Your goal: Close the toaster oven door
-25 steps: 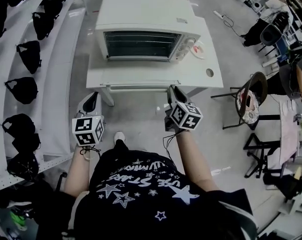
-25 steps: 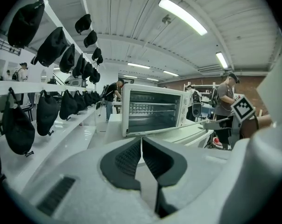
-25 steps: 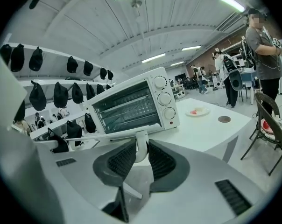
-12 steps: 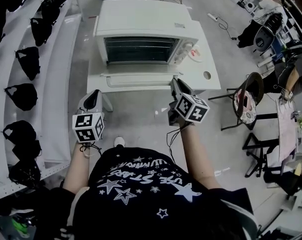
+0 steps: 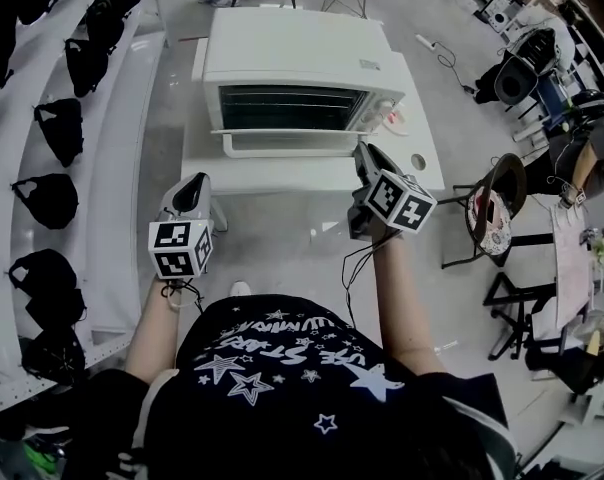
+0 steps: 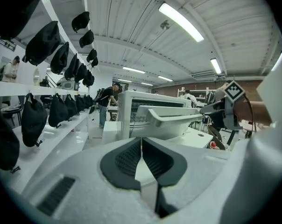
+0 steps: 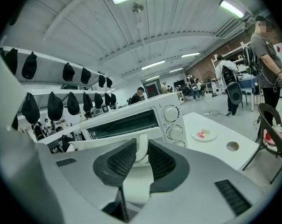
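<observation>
A white toaster oven (image 5: 297, 53) stands on a white table (image 5: 282, 175). Its glass door (image 5: 292, 130) is tilted about halfway up, with the white handle (image 5: 282, 151) along its front edge. My right gripper (image 5: 365, 155) is at the handle's right end. In the right gripper view the handle (image 7: 140, 148) stands between the dark pads (image 7: 120, 160) of that gripper (image 7: 142, 155), which is shut on it. The left gripper view shows the raised door handle (image 6: 173, 118) from the side. My left gripper (image 5: 192, 190) hangs left of the table, shut with nothing in it (image 6: 141, 146).
A small plate (image 5: 397, 118) with something red lies right of the oven, and a round hole (image 5: 423, 161) is in the tabletop. Shelves with black bags (image 5: 57, 118) run along the left. A chair (image 5: 497, 208) stands to the right. A person (image 7: 267, 55) stands far right.
The oven door has swung up from lying flat to about half raised. My right gripper has moved forward and up with the handle. The left gripper has hardly moved.
</observation>
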`<action>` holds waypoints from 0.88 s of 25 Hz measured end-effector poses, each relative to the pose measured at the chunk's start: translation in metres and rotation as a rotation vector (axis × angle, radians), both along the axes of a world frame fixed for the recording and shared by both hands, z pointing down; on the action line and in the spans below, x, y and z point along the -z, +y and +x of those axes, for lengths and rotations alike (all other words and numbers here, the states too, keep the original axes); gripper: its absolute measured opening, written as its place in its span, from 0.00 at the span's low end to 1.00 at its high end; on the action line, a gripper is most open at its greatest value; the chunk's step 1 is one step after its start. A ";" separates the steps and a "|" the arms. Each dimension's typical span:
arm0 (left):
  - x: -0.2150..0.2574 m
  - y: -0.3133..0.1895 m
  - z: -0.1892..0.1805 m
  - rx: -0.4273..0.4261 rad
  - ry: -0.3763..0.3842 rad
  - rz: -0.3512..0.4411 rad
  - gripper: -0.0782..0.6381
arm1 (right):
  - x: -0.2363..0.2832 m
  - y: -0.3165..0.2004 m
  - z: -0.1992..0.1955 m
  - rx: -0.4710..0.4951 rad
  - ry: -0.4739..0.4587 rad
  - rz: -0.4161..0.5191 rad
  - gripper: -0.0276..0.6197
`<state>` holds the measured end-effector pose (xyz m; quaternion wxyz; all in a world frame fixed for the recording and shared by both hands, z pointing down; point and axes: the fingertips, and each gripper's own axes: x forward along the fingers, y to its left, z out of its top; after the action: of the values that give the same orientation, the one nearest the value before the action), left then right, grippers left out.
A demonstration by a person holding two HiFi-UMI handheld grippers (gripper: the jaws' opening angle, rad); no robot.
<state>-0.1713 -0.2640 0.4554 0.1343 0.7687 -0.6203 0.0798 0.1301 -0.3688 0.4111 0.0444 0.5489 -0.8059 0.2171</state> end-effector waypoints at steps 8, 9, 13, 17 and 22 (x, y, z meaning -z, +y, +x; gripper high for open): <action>0.002 -0.017 -0.004 -0.027 0.009 0.007 0.15 | 0.015 -0.021 -0.004 -0.007 0.005 0.021 0.17; 0.002 -0.019 -0.004 -0.029 0.009 0.008 0.15 | 0.016 -0.024 -0.004 -0.008 0.007 0.022 0.17; 0.002 -0.028 -0.008 -0.031 0.016 0.009 0.15 | 0.021 -0.035 -0.007 -0.013 0.003 0.026 0.17; 0.005 -0.035 -0.011 -0.031 0.021 0.015 0.15 | 0.027 -0.045 -0.009 -0.017 -0.001 0.035 0.17; 0.007 -0.042 -0.015 -0.025 0.027 0.017 0.15 | 0.030 -0.057 -0.008 -0.036 -0.002 0.024 0.17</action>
<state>-0.1863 -0.3057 0.4484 0.1348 0.7786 -0.6093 0.0658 0.1217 -0.4260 0.3811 0.0331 0.5635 -0.7986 0.2086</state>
